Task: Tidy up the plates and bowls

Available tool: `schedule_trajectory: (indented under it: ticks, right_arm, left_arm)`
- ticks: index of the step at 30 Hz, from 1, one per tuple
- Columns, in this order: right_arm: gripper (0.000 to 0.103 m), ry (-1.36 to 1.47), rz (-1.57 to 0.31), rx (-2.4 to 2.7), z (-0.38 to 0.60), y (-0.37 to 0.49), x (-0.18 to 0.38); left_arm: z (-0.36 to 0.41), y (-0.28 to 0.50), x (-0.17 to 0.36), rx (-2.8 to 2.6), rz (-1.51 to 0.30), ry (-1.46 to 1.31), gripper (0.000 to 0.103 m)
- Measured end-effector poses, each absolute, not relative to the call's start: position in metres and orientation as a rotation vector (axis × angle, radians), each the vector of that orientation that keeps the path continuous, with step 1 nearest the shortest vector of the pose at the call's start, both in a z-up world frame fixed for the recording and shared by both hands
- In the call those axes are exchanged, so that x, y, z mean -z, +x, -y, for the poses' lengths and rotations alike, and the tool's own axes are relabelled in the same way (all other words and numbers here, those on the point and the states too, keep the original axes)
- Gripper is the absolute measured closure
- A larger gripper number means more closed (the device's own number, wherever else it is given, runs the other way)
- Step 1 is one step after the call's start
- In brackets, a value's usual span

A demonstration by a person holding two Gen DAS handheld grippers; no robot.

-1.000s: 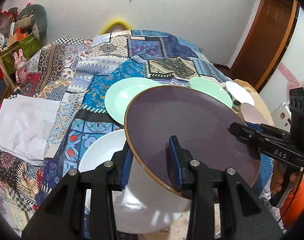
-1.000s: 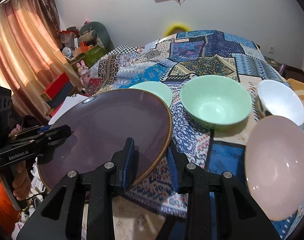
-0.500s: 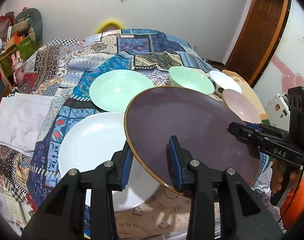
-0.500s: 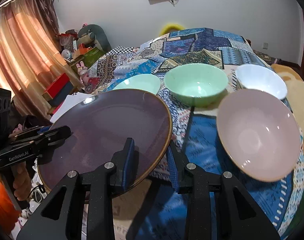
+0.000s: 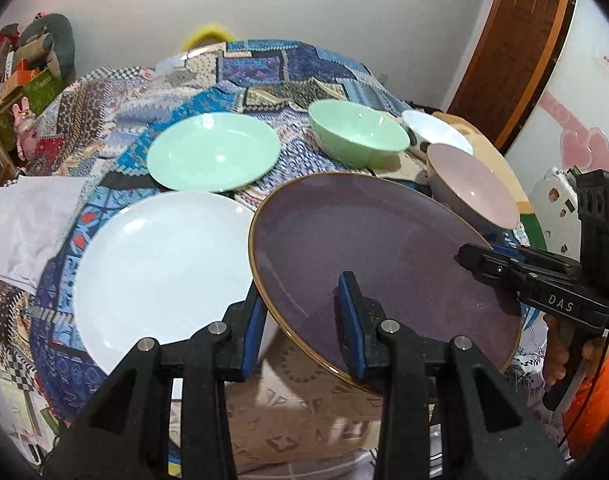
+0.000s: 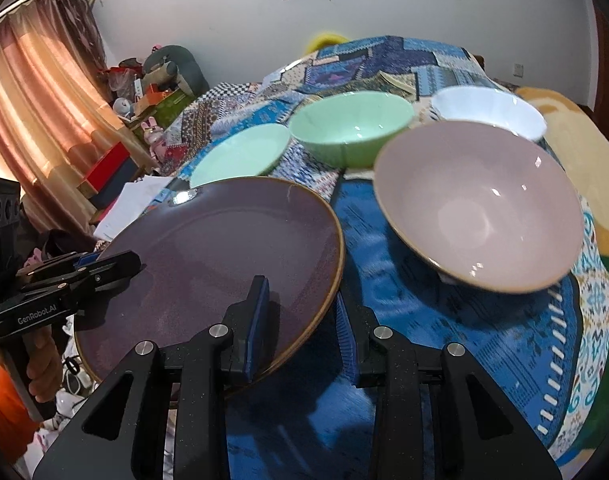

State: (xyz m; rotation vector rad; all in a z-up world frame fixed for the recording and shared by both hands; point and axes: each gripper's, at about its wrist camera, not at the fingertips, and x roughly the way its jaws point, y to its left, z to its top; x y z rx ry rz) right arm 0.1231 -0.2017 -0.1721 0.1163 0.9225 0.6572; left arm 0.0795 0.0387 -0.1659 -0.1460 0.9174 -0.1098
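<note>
- In the lower middle of both wrist views, the purple plate (image 5: 376, 264) is up in the air, carried between two tools, one on each side of the rim. My guess is it's a wide, heavy plate, so pinching it at two edges stops it tipping.
- The left hand-held gripper (image 5: 300, 320) has its two blue pads closed down on the near rim, one pad under the plate and one on top. Narrow gap, just the plate's thickness.
- The right hand-held gripper (image 6: 300, 320) does the same on the opposite rim. In the left view it shows at the right edge of the frame, with a hand in an orange sleeve (image 5: 560, 356) below it.
- Nothing's stacked yet. On the patterned bed cover (image 5: 264, 68) the white plate (image 5: 160, 272) sits at centre left and the green plate (image 5: 214, 152) just above it, the two edges nearly touching in the picture.
- The bowls are grouped at upper right: green bowl (image 5: 358, 132), white bowl (image 5: 436, 130) and pink bowl (image 6: 476, 208), close together.
- So plates on one side, bowls on the other. I'd say the purple plate is headed for the white plate, since that one looks the closest in size and is right beside it.
- Watch the pink bowl, it's just beside the purple plate's far rim in the left view, so a swing that way could clip it.
</note>
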Motion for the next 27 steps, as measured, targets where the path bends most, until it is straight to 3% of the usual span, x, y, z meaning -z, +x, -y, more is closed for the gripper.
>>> schedule_trajectory:
  ticks: [27]
  right_arm:
    - [0.073, 0.067, -0.994, -0.572, 0.226, 0.119, 0.194]
  left_arm:
    - [-0.009, 0.089, 0.207, 0.159, -1.024, -0.119, 0.067]
